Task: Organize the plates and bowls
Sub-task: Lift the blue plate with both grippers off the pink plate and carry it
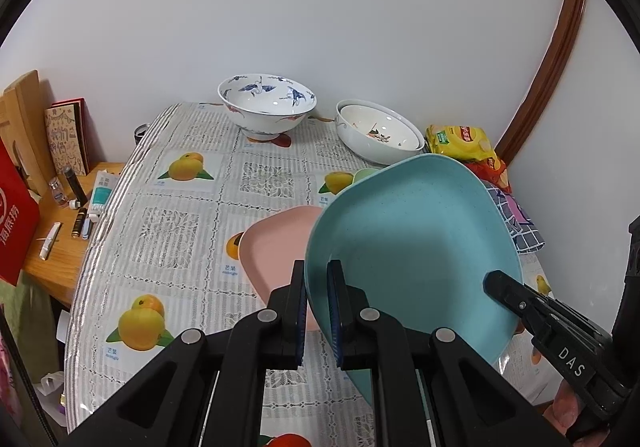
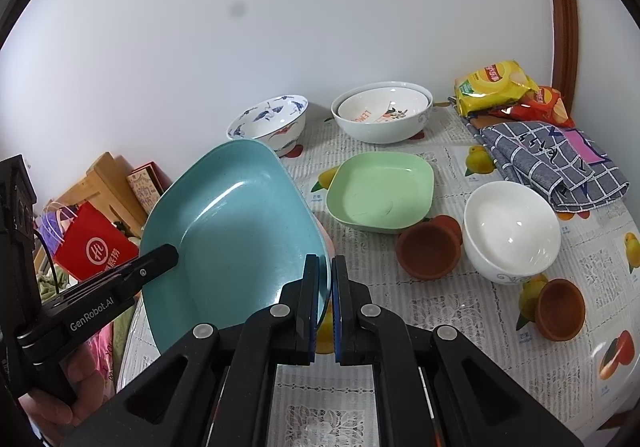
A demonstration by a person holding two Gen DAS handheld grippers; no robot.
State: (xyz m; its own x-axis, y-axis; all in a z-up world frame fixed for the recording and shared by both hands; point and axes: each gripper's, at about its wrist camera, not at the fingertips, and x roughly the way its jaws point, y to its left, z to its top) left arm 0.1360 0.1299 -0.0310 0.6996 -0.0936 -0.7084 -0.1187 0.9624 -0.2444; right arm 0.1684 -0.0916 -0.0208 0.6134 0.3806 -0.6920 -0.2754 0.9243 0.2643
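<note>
1. Blue plate (image 1: 416, 247) is hanging in the air over the table (image 1: 168, 207), tipped up on its side, and we are holding it with both tongs.
2. Our left tongs (image 1: 316, 311) are pinching the plate's left edge, squeezed tight on the rim.
3. Our right tongs (image 2: 325, 307) are pinching the plate's other edge, squeezed tight on it too.
4. We are seeing a pink plate (image 1: 276, 247) lying flat on the table, partly hidden behind the blue one.
5. We are seeing a green plate (image 2: 380, 191) lying flat near the middle of the table.
6. A blue-and-white bird bowl (image 1: 267, 103) is standing at the back by the wall, and two white bowls (image 2: 382, 111) are sitting one inside the other near it.
7. A plain white bowl (image 2: 512, 231) is tipping a bit, with a small brown clay cup (image 2: 430, 247) just beside it and another clay cup (image 2: 560, 309) nearer to us.
8. Yellow and red chip bags (image 2: 496, 87) are lying in the far corner, on a checked cloth (image 2: 556, 163).
</note>
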